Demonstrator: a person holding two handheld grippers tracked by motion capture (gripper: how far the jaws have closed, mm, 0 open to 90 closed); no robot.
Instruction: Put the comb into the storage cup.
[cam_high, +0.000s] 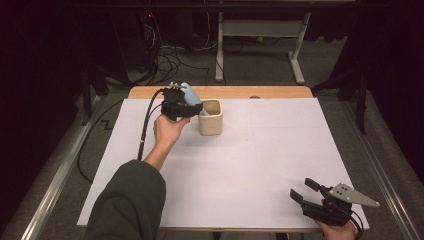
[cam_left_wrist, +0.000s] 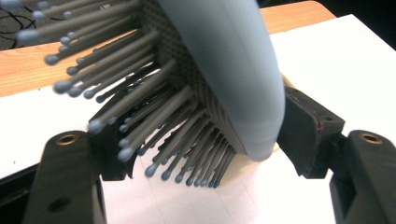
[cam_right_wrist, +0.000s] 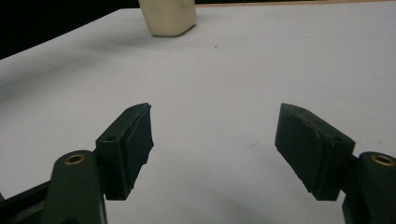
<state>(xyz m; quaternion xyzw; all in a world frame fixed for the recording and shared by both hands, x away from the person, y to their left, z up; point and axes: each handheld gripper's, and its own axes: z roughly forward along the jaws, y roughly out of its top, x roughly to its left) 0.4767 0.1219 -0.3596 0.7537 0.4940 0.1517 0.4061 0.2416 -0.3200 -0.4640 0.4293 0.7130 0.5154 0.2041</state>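
Note:
A light blue hairbrush (cam_high: 189, 96) with grey bristles leans with its lower end in a cream cup (cam_high: 211, 124) at the back of the table. My left gripper (cam_high: 184, 107) is at the cup's left rim, around the brush. In the left gripper view the brush (cam_left_wrist: 233, 70) stands between the jaws of my left gripper (cam_left_wrist: 201, 140); the jaws are spread and do not seem to press on it. My right gripper (cam_high: 302, 188) rests open at the table's near right corner, and in its own view (cam_right_wrist: 212, 135) there is nothing between the jaws. The cup (cam_right_wrist: 168, 16) lies far ahead of it.
A white sheet (cam_high: 250, 165) covers the table, with a wooden edge (cam_high: 225, 92) at the back. Beyond the table are cables (cam_high: 170, 57) on the floor and a desk frame (cam_high: 260, 35). A metal rail (cam_high: 55, 180) runs along the left side.

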